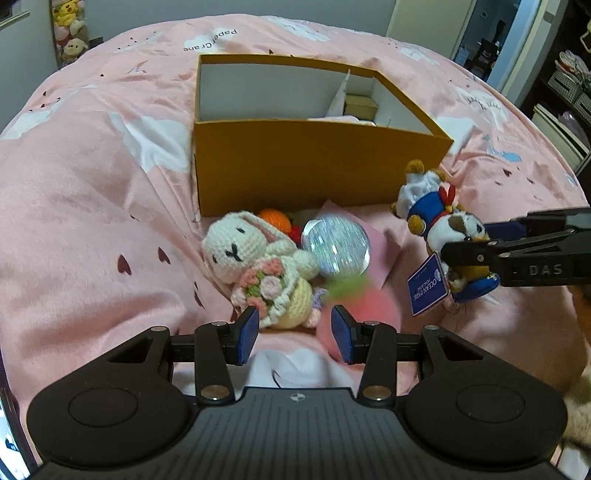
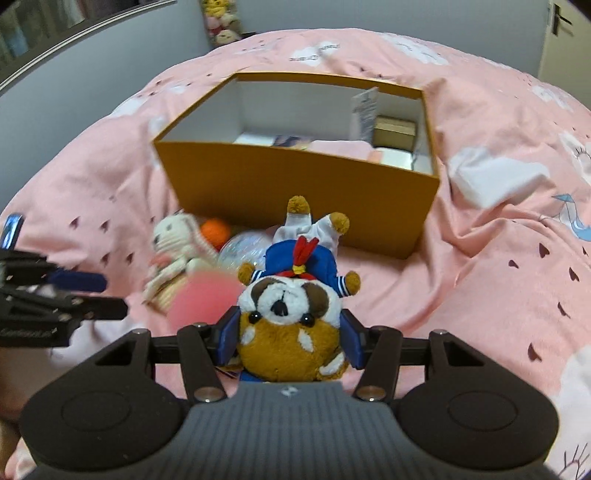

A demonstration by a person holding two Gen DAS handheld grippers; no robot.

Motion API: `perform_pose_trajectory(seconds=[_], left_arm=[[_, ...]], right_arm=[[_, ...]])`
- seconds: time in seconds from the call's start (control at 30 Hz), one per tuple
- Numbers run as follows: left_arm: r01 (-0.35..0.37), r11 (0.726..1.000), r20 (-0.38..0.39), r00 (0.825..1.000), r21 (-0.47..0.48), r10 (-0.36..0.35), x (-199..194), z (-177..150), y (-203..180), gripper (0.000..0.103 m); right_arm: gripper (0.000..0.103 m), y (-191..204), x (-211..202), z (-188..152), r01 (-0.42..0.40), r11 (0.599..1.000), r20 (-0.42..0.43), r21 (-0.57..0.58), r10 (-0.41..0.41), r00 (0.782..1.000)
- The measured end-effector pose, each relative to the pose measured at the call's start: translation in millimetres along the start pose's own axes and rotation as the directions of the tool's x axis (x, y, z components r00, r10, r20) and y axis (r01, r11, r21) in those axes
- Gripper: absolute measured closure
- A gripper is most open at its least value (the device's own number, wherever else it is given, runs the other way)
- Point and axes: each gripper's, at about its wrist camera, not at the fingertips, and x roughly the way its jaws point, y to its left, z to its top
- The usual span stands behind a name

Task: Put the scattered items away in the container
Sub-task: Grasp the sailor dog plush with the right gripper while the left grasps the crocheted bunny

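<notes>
An open orange box (image 1: 317, 166) stands on the pink bed; it also shows in the right wrist view (image 2: 295, 192). In front of it lie a crocheted white rabbit (image 1: 255, 266), an orange crocheted ball (image 1: 275, 218), a clear glittery ball (image 1: 335, 244) and a blurred pink strawberry-like toy (image 1: 364, 308). My left gripper (image 1: 294, 335) is open and empty, just in front of the rabbit and the pink toy. My right gripper (image 2: 289, 341) is shut on a brown and white plush dog in a sailor suit (image 2: 291, 295), held upside down above the bed.
The box holds a small tan box (image 2: 393, 131), papers and pale items at its right end. A pink card (image 1: 384, 254) lies under the glittery ball. Plush toys (image 1: 70, 26) hang on the far wall. Shelves (image 1: 565, 85) stand to the right of the bed.
</notes>
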Motion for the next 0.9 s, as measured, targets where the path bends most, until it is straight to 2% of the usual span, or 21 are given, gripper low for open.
perform_pose_trajectory(seconds=[0.1, 0.3, 0.5, 0.63, 0.73, 0.9], left_arm=[[0.008, 0.999, -0.002, 1.0, -0.033, -0.008, 5.4, 5.9, 7.4, 0.052], [-0.002, 0.987, -0.03, 1.0, -0.16, -0.003, 27.5, 19.7, 20.3, 0.05], [-0.022, 0.95, -0.086, 0.996, -0.313, -0.006, 55.6, 26.6, 34.2, 0.044], [-0.026, 0.93, -0.11, 0.994, -0.366, -0.015, 71.5, 27.8, 41.7, 0.04], [-0.039, 0.925, -0.128, 0.992, -0.378, -0.011, 81.5, 27.4, 44.7, 0.035], [0.0, 0.912, -0.173, 0.982, -0.411, -0.078, 99.9, 23.9, 48.7, 0.032]], right_arm=[[0.043, -6.2, 14.0, 2.2, 0.007, 1.0, -0.024, 0.023, -0.006, 1.0], [0.038, -10.7, 39.6, -5.2, -0.004, 0.999, -0.092, 0.054, 0.009, 0.996], [0.035, -10.2, 34.6, -8.1, 0.012, 1.0, -0.098, -0.004, -0.012, 0.995], [0.032, -10.2, 26.4, -9.6, 0.011, 1.0, -0.097, -0.023, -0.013, 0.995], [0.03, -10.7, 25.3, -11.8, 0.009, 0.999, -0.112, -0.032, -0.012, 0.994], [0.03, -11.5, 35.1, -15.2, -0.011, 1.0, -0.148, -0.012, 0.009, 0.989]])
